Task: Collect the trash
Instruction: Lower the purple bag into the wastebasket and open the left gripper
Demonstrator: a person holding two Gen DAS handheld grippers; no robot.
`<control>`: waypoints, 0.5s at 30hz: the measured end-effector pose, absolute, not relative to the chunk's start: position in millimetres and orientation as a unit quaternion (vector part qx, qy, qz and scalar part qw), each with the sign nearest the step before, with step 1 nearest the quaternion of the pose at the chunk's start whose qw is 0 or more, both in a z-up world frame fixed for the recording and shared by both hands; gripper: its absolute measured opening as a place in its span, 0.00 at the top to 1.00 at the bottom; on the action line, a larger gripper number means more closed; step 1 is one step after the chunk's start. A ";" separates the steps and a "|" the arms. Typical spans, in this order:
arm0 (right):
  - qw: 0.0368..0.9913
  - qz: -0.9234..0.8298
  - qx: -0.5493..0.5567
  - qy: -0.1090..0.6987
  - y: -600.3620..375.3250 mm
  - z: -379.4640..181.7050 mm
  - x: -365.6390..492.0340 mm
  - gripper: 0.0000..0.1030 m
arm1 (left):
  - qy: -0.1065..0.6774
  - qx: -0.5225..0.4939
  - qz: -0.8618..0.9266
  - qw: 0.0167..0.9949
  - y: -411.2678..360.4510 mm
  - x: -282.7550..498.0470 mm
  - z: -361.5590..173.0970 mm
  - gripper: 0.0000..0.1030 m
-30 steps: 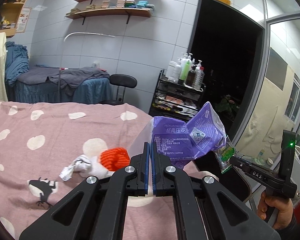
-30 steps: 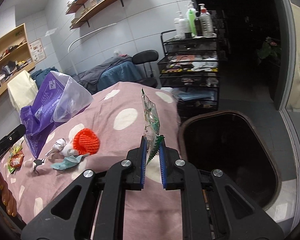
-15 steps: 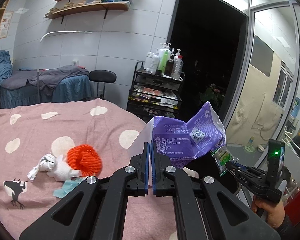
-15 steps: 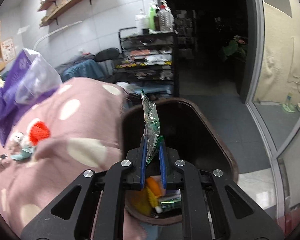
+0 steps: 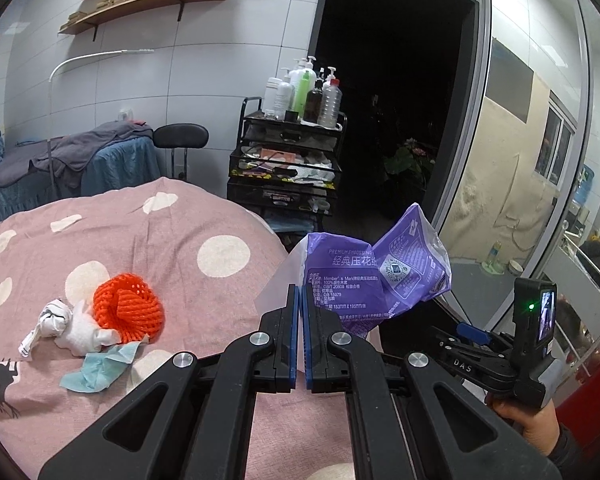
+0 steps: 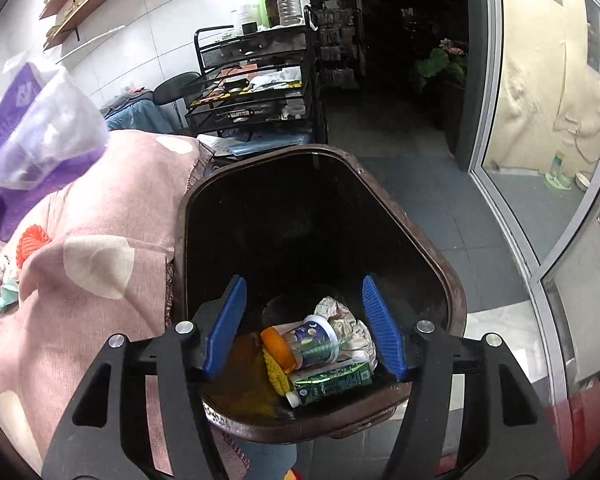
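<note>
The purple bag's (image 5: 374,280) lower edge is hidden behind the left hand-held gripper (image 5: 301,300); its small print is unreadable. The bin's (image 6: 404,216) far interior is too dark to make out

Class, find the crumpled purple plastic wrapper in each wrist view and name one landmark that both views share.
Left wrist: the crumpled purple plastic wrapper is centre-right, pinched in the left gripper.
Right wrist: the wrapper sits at the far left edge, above the pink bed.
Shared landmark: the black wire trolley with bottles.
</note>
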State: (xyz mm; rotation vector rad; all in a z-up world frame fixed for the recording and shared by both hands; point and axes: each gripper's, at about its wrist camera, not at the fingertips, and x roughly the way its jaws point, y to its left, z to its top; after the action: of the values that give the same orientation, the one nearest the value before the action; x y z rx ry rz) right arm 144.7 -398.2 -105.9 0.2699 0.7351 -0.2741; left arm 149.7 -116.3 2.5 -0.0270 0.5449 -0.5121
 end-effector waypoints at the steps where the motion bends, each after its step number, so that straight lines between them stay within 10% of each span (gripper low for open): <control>1: 0.915 -0.134 0.134 0.356 -399.3 -105.3 142.3 0.38 | 0.269 -0.012 -0.251 0.930 -118.0 151.1 1.2 0.97; 15: 0.917 -0.177 0.185 0.307 -424.9 -81.8 102.1 0.28 | 0.285 0.024 -0.283 0.915 -165.3 163.1 -6.1 0.97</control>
State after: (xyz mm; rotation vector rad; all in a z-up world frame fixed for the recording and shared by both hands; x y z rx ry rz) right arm 102.1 -424.9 -81.8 0.3805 0.6315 -0.3636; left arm 163.1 -165.3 -6.1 0.0498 0.5876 -0.5819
